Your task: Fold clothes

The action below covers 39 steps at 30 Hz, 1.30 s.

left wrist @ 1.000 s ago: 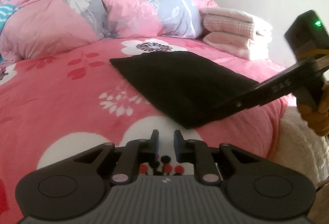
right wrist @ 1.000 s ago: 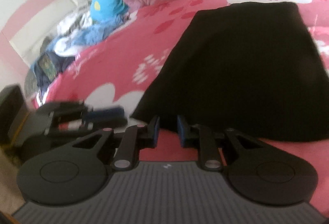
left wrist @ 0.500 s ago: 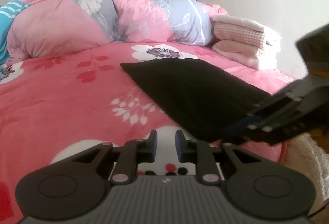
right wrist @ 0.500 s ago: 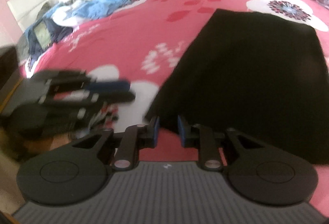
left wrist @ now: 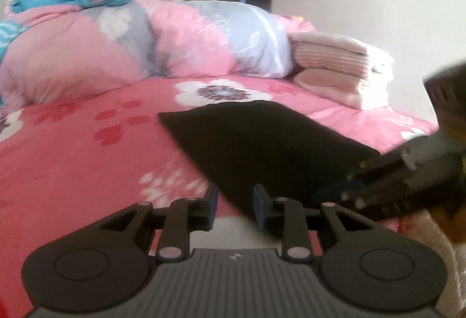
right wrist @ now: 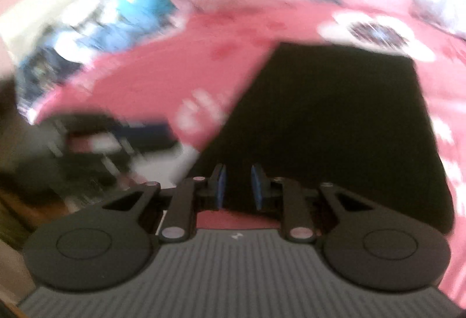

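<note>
A black folded garment (left wrist: pixel 262 149) lies flat on the pink flowered bedspread (left wrist: pixel 72 160). In the left wrist view my left gripper (left wrist: pixel 235 207) is slightly open, with the garment's near left corner just beyond its fingertips. From the right, my right gripper (left wrist: pixel 352 186) reaches in at the garment's near right edge. In the blurred right wrist view the garment (right wrist: pixel 335 114) fills the middle. There my right gripper (right wrist: pixel 238 186) hangs over its near edge with a narrow gap and nothing gripped. The left gripper (right wrist: pixel 116 140) is a dark smear at the left.
A rolled pink and grey quilt (left wrist: pixel 116 49) lies along the back of the bed. A stack of folded pink towels (left wrist: pixel 340 67) sits at the back right. Blue clothing (right wrist: pixel 139 6) is piled at the far left. Cream fuzzy fabric (left wrist: pixel 431 233) hangs at the bed's right edge.
Both grippers have moved forward to the garment's near edge. The left gripper's gap has widened a little. The right wrist view is now smeared by motion.
</note>
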{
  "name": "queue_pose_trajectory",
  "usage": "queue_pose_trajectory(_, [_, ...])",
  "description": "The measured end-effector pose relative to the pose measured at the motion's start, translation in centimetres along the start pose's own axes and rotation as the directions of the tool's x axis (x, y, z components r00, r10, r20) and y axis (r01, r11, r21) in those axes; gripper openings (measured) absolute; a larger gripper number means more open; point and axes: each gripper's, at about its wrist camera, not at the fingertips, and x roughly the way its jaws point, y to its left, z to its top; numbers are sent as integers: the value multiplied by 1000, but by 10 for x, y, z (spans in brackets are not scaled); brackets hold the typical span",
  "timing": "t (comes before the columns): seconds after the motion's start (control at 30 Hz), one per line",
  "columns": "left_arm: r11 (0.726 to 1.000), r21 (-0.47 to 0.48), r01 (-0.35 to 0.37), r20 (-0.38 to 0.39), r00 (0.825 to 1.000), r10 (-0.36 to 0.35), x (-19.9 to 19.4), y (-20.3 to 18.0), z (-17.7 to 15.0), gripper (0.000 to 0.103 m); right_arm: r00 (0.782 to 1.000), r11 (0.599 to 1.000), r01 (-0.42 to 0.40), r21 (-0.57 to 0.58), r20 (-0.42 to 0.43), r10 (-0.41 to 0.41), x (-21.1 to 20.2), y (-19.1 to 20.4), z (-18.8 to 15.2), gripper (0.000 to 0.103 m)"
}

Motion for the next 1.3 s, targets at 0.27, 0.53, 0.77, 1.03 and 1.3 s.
queue_pose_trajectory(0.27, [998,49,47,-52,998,-45,21,-21,-13,29,996,995,42,90,78,-49,-43,-25,-17,18])
queue_pose_trajectory(0.53, [998,42,36,-63,997,-33,23,-21,-15,31,975,963,156,221,125,-186,-33,-65,-12,20])
queue_pose_trajectory(0.77, [999,16,37,-79,996,-36,25,-20,-12,36,951,874,231,427,93,-296,-69,-102,-48,21])
queue_pose_trajectory(1.03, [1000,1,12,-72,997,-12,19,-20,-2,49,946,907,100,410,244,-214,-74,-94,-25,24])
queue_pose_trajectory(1.3, [1000,22,-14,-35,999,15,11,-21,15,59,968,914,31,404,217,-129,-30,-92,-14,24])
